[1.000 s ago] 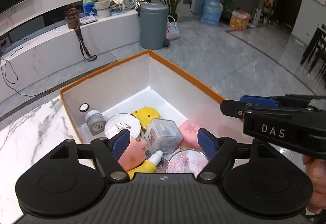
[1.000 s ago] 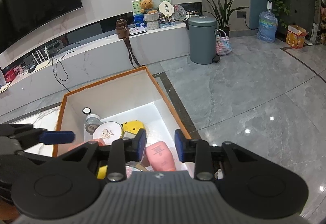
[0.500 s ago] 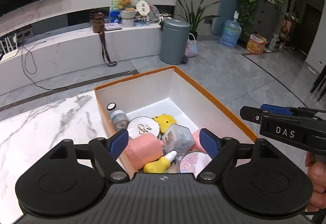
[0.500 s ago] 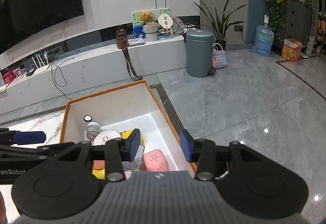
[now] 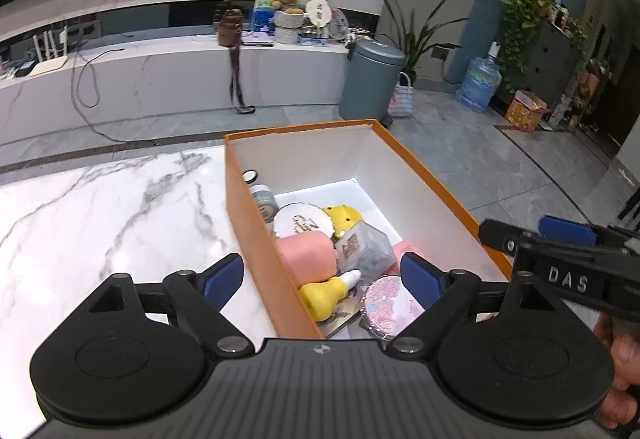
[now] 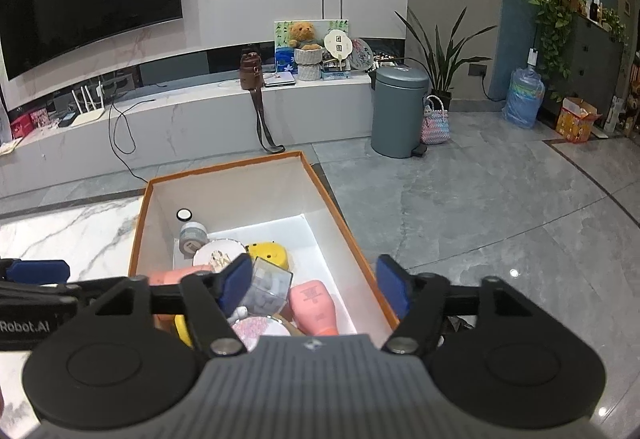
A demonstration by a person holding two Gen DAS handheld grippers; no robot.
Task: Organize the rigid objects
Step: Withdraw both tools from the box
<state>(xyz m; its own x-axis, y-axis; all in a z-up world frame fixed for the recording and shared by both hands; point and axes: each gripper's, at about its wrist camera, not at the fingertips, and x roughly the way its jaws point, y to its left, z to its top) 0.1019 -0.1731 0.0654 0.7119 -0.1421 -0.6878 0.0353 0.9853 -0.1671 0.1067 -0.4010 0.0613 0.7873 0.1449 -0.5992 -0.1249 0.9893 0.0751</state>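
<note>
An orange box (image 5: 256, 227) with white inside walls stands at the right end of the marble table (image 5: 100, 215); it also shows in the right wrist view (image 6: 344, 235). Inside lie a pink cylinder (image 5: 308, 255), a yellow dropper bottle (image 5: 326, 289), a clear cube (image 5: 366, 245), a round white compact (image 5: 302, 221), a yellow rounded item (image 5: 342, 217), a pink bottle (image 6: 314, 305) and a small jar (image 6: 192, 235). My left gripper (image 5: 320, 277) is open and empty above the box's near left wall. My right gripper (image 6: 314, 283) is open and empty above the box's near end.
A grey bin (image 6: 398, 111) and a woven bag (image 6: 435, 121) stand on the floor beyond the table. A low marble ledge (image 6: 180, 123) with a brown pouch and a teddy bear runs along the back wall. The table's edge drops off right of the box.
Both grippers have risen and drawn back from the box. The left one has shifted left over the box's left wall. The right gripper's jaws have opened wider.
</note>
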